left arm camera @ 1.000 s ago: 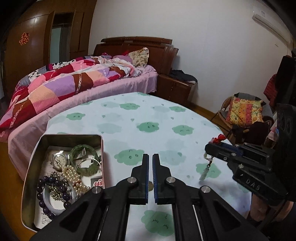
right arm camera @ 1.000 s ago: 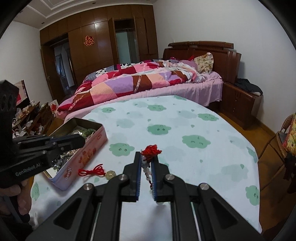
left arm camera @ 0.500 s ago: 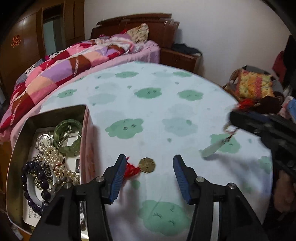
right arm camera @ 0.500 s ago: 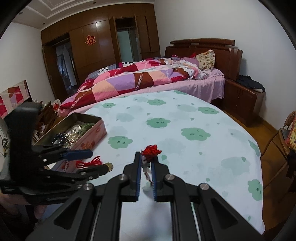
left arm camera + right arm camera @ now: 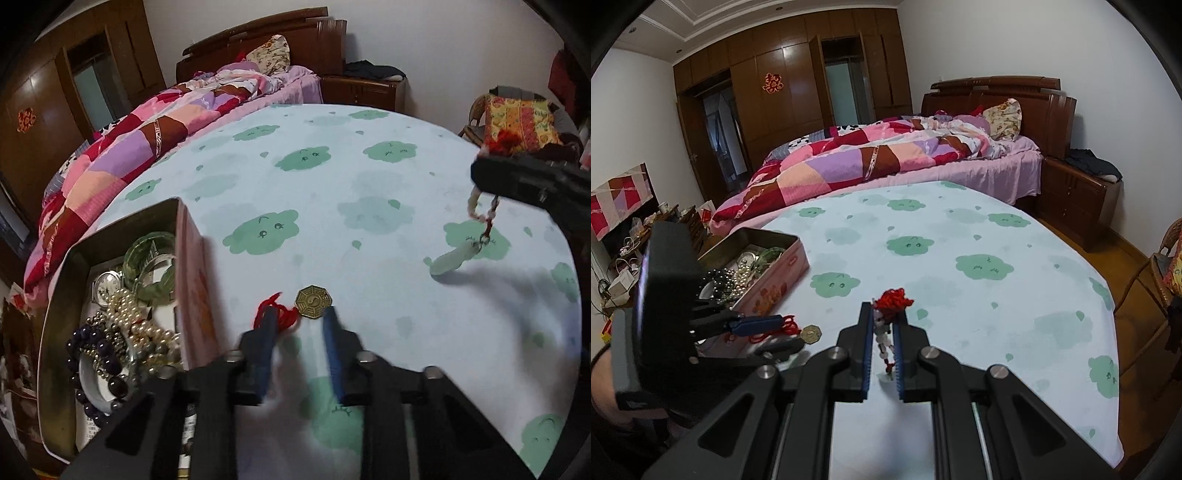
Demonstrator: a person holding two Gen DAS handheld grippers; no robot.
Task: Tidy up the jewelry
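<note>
A brass octagonal coin [image 5: 314,302] on a red cord [image 5: 286,319] lies on the cloud-print tablecloth [image 5: 332,184], right beside the pink jewelry tin [image 5: 55,295]. My left gripper [image 5: 297,317] is low over the cloth and its jaws are closing, with the red cord between them and the coin just past the tips. From the right wrist view, that left gripper [image 5: 786,334] still shows a gap around the cord [image 5: 790,325] next to the coin [image 5: 810,333]. My right gripper [image 5: 884,308] is shut on a beaded pendant [image 5: 884,339] with a red knot. Its pale jade drop [image 5: 452,260] touches the cloth.
The tin [image 5: 775,284] holds pearls, dark beads, green bangles and a watch. A bed [image 5: 886,155] with a patchwork quilt stands behind the table, a wooden nightstand [image 5: 1078,192] to its right. A chair with a patterned cushion [image 5: 517,118] sits past the table's right edge.
My left gripper went from shut to wide open, dipped down toward the coin, and has now narrowed around the red cord. My right gripper kept still with the pendant.
</note>
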